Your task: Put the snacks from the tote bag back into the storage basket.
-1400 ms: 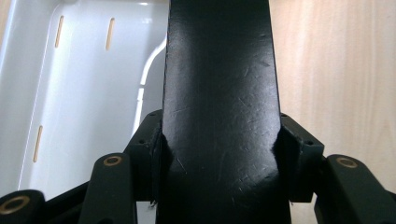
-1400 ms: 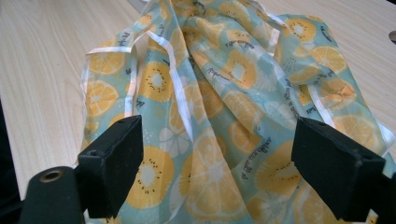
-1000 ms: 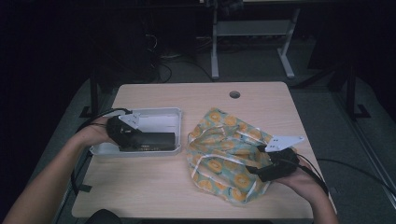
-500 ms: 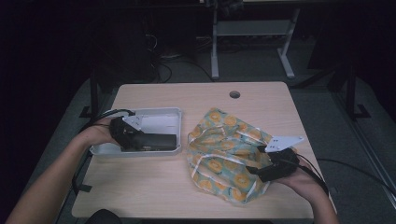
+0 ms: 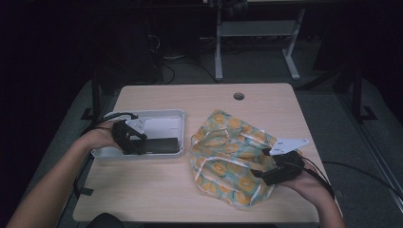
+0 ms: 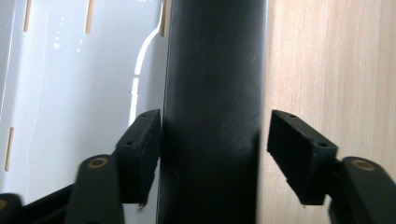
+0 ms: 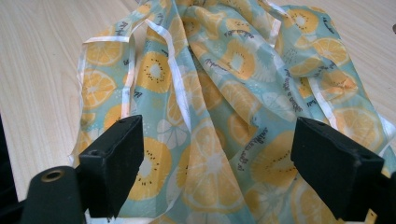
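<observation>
Left gripper [image 5: 142,146] jaws have just been opening around black flat device [image 5: 159,145] lying in white tray [image 5: 164,118]; right gripper [image 5: 266,172] spread over fruit-print cloth [image 5: 228,156]. Widen fully, then lift straight off without dragging it.

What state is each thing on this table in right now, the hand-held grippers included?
Left hand-held gripper: jaws have just been opening, standing on either side of the black slab with a gap at one pad.
Black slab: lying flat in the tray, along its near wall.
White tray: upright on the table, open-topped.
Fruit-print cloth: crumpled in a loose heap.
Right hand-held gripper: jaws wide open over the cloth, gripping nothing.
</observation>
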The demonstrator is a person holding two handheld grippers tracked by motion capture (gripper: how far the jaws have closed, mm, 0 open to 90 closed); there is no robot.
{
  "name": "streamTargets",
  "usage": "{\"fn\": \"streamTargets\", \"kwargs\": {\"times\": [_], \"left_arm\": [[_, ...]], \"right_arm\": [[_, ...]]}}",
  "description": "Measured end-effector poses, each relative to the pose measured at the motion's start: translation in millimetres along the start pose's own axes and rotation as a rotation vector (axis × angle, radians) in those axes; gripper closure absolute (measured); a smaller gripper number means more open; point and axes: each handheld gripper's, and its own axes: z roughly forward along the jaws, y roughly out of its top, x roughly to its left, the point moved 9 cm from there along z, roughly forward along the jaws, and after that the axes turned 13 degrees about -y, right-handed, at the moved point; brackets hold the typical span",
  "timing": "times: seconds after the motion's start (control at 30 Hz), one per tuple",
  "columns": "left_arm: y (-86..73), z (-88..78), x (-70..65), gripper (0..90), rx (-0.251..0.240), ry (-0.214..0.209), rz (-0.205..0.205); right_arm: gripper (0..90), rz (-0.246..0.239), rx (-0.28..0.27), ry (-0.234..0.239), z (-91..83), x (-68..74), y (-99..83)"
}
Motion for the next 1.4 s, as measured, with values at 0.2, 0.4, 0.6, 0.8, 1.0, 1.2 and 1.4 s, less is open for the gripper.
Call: {"fn": "streamTargets", "kwargs": {"times": [0.2, 0.4, 0.6, 0.8, 1.0, 1.2, 1.4], "left_arm": [[1.8, -12.4, -1.5, 28.9, -0.074, 0.019, -0.045], [5.9, -24.5, -10.4, 24.9, -0.166, 0.041, -0.098], [10.7, -33.7, -25.7, 18.0, -0.274, 0.085, -0.172], [9.1, -40.1, -46.0, 18.1, -0.315, 0.14, -0.234], [5.2, -43.7, -64.5, 18.1, -0.346, 0.207, -0.283], [2.2, -38.1, -84.1, 18.2, -0.382, 0.248, -0.339], [4.1, -16.7, -103.2, 18.3, -0.394, 0.258, -0.356]], "right_arm": [[16.7, 0.0, -0.001, 0.007, 0.4, 1.0, 1.3], [16.7, -0.007, 0.006, 0.02, 3.6, 1.5, 2.1], [16.7, -0.006, -0.002, 0.036, 4.6, 1.3, 4.2], [16.8, -0.001, -0.026, 0.05, 4.3, 1.8, 10.8], [16.7, -0.009, -0.052, 0.077, 2.6, 6.2, 14.1], [16.7, -0.011, -0.051, 0.083, 3.1, 7.0, 10.3], [16.7, 0.009, -0.066, 0.06, 0.9, 0.0, 4.2]]}}
